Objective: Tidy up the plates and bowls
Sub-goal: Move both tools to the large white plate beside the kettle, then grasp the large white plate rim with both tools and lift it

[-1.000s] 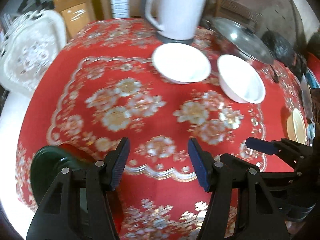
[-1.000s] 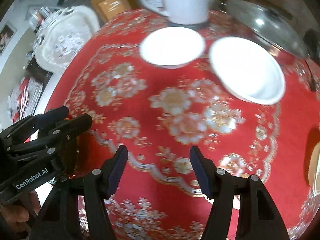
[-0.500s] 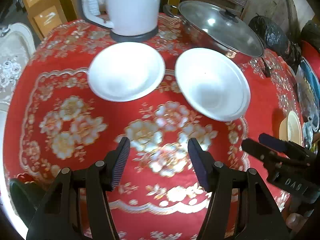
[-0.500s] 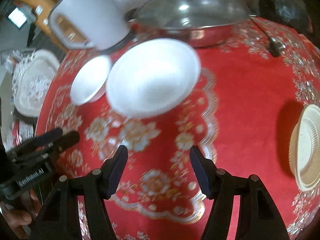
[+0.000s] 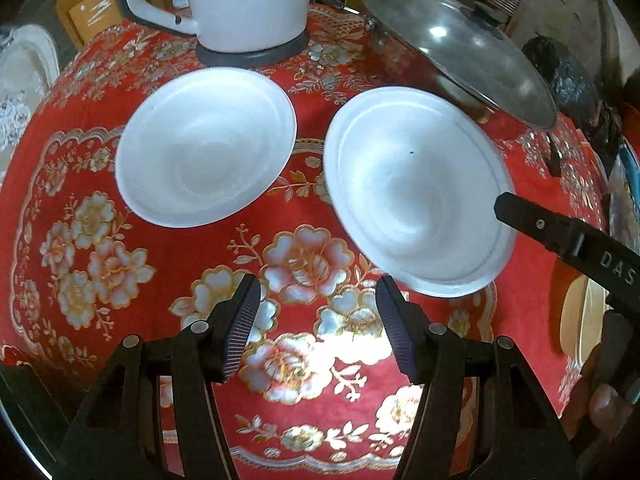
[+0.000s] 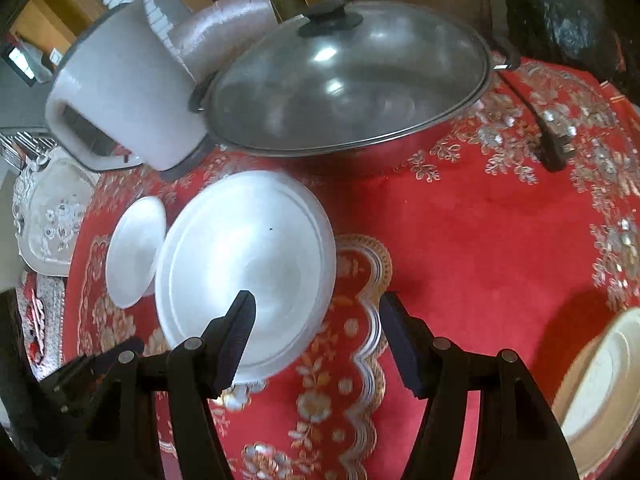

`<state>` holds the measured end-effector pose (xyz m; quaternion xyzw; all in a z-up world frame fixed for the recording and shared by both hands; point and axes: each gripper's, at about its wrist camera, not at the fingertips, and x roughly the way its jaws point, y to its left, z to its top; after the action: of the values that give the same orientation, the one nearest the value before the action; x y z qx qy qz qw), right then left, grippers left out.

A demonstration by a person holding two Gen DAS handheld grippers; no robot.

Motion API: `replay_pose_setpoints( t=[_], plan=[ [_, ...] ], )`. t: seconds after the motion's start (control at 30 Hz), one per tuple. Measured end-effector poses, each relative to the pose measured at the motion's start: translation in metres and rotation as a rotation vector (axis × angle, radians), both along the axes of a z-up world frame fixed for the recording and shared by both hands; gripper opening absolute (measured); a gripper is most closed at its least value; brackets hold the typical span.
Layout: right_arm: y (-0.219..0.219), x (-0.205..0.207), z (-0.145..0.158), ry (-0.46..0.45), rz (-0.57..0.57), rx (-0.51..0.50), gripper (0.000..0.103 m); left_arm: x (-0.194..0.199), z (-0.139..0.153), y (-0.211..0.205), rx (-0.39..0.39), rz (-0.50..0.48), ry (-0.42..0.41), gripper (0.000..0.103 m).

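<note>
Two white bowls sat side by side on the bench, which wore a red cloth (image 5: 532,288) patterned with gold and silver flowers. Taking the white electric kettle (image 5: 244,0) as the mark: the smaller white bowl (image 5: 206,146) lay just in front of its dark base, and the larger white bowl (image 5: 416,188) stood beside that bowl, further from the kettle and just in front of the lidded steel wok (image 6: 352,88). The two bowls were close together but apart in the left wrist view. A tiny dark speck showed inside the larger one. The wok's glass lid (image 5: 456,52) carried a black knob, and the wok itself stood right next to the kettle. A cream plate (image 6: 600,392) lay well away from the kettle, at the cloth's near edge on the far side of the larger bowl.

The left claw (image 5: 316,328) hung spread over the flowered cloth, nothing between its ribbed pads, short of both bowls. The right claw (image 6: 320,338) was spread as well and empty; one finger crossed in front of the larger bowl's near rim, though I could not tell if it touched. On the right claw's body, seen from the left wrist view, the white letters "DAS" could be read.
</note>
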<state>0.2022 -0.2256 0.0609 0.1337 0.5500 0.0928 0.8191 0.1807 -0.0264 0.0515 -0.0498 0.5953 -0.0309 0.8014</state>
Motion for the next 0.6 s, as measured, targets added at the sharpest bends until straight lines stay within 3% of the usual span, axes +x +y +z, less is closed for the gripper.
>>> replay_pose_setpoints(
  t=[0.23, 0.6],
  plan=[
    [0.004, 0.019, -0.011, 0.011, 0.034, 0.011, 0.065, 0.008, -0.007, -0.001, -0.020, 0.026, 0.014, 0.060],
    [0.020, 0.031, -0.026, 0.020, 0.110, -0.006, 0.065, 0.013, -0.004, 0.008, -0.124, 0.059, 0.041, 0.060]
  ],
)
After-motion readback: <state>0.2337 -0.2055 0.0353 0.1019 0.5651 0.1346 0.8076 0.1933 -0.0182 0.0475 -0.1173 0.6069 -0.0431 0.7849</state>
